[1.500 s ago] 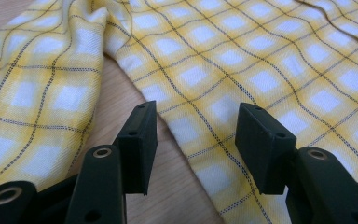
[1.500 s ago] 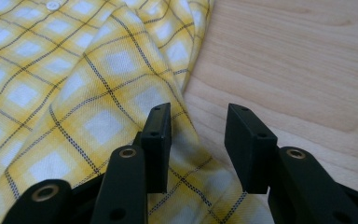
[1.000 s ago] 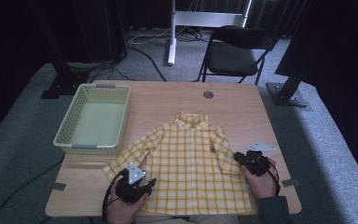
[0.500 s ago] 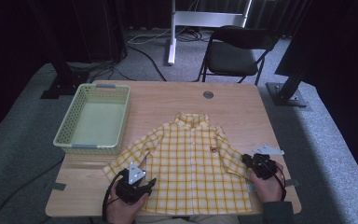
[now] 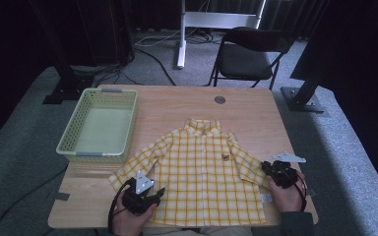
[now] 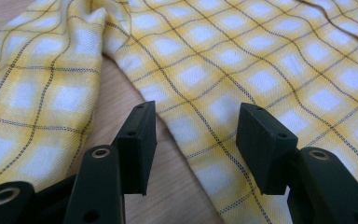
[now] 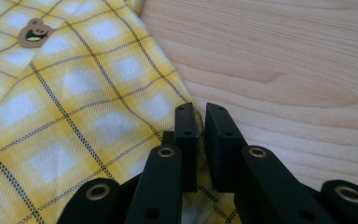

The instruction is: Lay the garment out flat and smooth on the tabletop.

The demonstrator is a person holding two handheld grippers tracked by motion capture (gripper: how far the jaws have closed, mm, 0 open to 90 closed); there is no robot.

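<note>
Two hand-held grippers are down at the near edge of the wooden table (image 5: 187, 105), working a yellow checked shirt (image 5: 204, 177) that lies spread flat, collar away from the person, buttons up the middle, a small bear badge (image 7: 35, 33) on its chest; the left gripper (image 5: 150, 195) sits at the shirt's lower left, its jaws standing well apart in the left gripper view, one black pad (image 6: 137, 140) over bare wood beside the side seam and the other over the cloth, the hem edge running between them and nothing pinched, so it is released; the left sleeve (image 6: 42, 88) lies just beside it, splayed outward with a wedge of table showing between sleeve and body; over on the other side the right gripper (image 5: 271, 169) is at the cuff of the right sleeve (image 5: 248, 164), and in the right gripper view its jaws are drawn nearly together, a narrow slit left between them, with the sleeve's edge caught in that slit, so it is clenched on the fabric right at the cuff's outer border; farther up the table on the left stands a pale green plastic basket (image 5: 69, 135), slotted walls, sitting clear of the shirt, its floor bare.
</note>
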